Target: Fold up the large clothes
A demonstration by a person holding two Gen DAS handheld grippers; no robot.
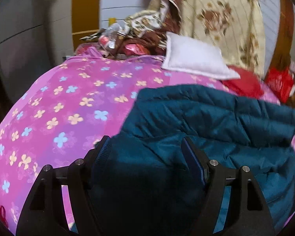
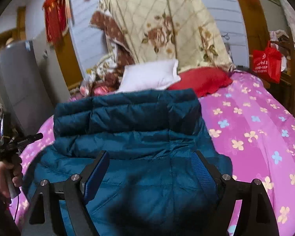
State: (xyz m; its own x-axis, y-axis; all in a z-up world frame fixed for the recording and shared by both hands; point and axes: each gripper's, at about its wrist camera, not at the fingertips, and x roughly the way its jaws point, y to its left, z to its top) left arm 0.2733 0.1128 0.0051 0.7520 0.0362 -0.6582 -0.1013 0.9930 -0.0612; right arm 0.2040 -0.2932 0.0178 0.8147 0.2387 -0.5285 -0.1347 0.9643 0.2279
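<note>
Legible writing is scarce: the red bag (image 2: 267, 61) hanging at the right of the right wrist view carries white printed characters and a round emblem, too small to read; the black handheld device (image 2: 19, 141) at that view's left edge has pale lettering along its barrel, also unreadable. That device, gripped by a bare hand (image 2: 6, 177), appears only in the right wrist view. The same view alone shows the red fringed hanging (image 2: 56, 21) on the wall and a grey rounded cabinet (image 2: 19, 78). The left wrist view alone shows crumpled clear plastic and pink wrappers (image 1: 112, 37) heaped at the far end of the bed. The teal jacket (image 2: 131, 122) is quilted, puffy, slightly shiny, stitched in horizontal channels; it lies on the pink bedsheet (image 1: 68, 102), which is printed with blue and cream four-petal flowers. In the right wrist view the jacket lies folded over itself in a thick stacked band at its far end, near a white pillow (image 2: 149, 74) and a red cushion (image 2: 202, 78). A cream quilt (image 2: 163, 23) with brown roses and diagonal stitching hangs behind. Left gripper (image 1: 145, 147): jaws spread wide, ribbed blue pads, positioned over the jacket's near left portion, nothing clamped. Right gripper (image 2: 151, 161): jaws likewise wide apart above the jacket's near end, holding nothing.
</note>
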